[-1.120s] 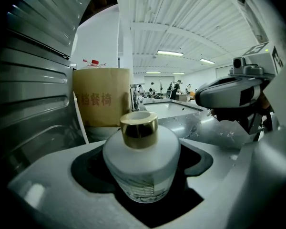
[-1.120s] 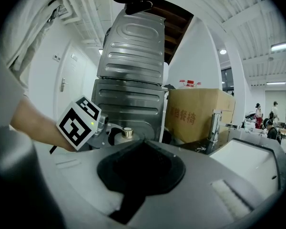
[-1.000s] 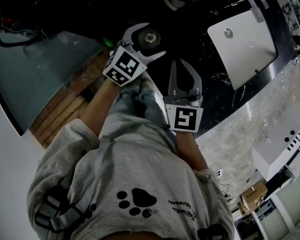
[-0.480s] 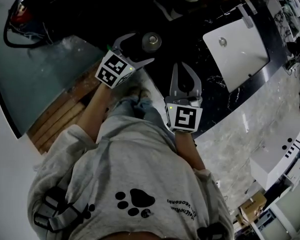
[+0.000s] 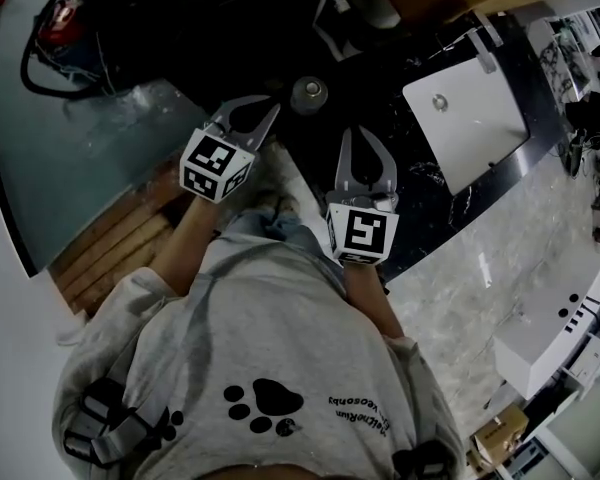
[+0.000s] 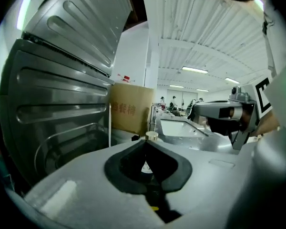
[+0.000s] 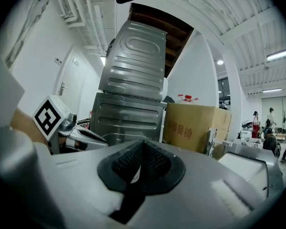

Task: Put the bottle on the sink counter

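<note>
The bottle point(image 5: 309, 94) stands upright on the dark sink counter point(image 5: 420, 198); from above I see its round pale cap. In the left gripper view the cap point(image 6: 151, 136) shows just beyond the fingertips. My left gripper point(image 5: 272, 109) sits just left of the bottle, apart from it, jaws shut with nothing between them point(image 6: 146, 142). My right gripper point(image 5: 363, 132) hovers over the counter to the bottle's lower right, also shut and empty point(image 7: 143, 142).
A white sink basin point(image 5: 470, 108) with a faucet point(image 5: 485, 43) is set in the counter at the right. A cardboard box point(image 6: 131, 111) and a ribbed metal appliance point(image 6: 62, 89) stand behind the bottle. Wooden boards point(image 5: 110, 238) lie at the lower left.
The left jaws were open around the bottle; they have drawn back to its left and closed empty. The bottle stays standing on the counter. The right gripper has barely moved.
</note>
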Demonstrator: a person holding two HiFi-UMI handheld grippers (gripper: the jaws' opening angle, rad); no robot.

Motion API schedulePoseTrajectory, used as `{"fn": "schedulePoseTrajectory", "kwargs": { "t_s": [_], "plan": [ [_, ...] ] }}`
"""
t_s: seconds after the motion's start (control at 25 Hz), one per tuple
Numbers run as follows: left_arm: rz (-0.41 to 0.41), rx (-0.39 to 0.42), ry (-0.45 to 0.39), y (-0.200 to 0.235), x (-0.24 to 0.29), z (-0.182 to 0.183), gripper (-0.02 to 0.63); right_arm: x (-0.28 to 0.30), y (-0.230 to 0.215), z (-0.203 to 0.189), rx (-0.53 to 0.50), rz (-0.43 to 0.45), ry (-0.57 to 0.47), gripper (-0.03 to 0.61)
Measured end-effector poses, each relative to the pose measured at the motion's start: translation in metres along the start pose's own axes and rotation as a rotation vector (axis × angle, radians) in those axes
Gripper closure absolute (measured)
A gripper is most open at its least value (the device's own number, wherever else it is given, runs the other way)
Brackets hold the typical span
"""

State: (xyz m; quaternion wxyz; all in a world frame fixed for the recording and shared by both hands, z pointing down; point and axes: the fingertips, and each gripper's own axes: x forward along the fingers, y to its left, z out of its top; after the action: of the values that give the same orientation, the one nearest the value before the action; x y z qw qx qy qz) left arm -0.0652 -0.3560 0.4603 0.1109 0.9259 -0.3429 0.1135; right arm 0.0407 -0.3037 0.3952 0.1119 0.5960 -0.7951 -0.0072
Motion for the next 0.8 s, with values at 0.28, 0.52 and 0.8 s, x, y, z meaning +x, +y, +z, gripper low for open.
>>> {"fn": "schedulePoseTrajectory", "kwargs": {
  "t_s": [0.28,0.52,0.8],
  "plan": [
    [0.074,0.069,-0.152,-0.037,-0.023,0.057,0.612,-0.010,-0.007,0.020,0.020,-0.035,-0.031,0.577],
    [0.189,0.103,-0.225,-0.042,-0.058,0.106,0.612,-0.027,-0.011,0.058,0.027,-0.057,-0.084,0.577],
    [0.230,0.110,-0.306,-0.056,-0.093,0.140,0.612,-0.053,-0.012,0.108,-0.024,-0.080,-0.166,0.577]
  ]
}}
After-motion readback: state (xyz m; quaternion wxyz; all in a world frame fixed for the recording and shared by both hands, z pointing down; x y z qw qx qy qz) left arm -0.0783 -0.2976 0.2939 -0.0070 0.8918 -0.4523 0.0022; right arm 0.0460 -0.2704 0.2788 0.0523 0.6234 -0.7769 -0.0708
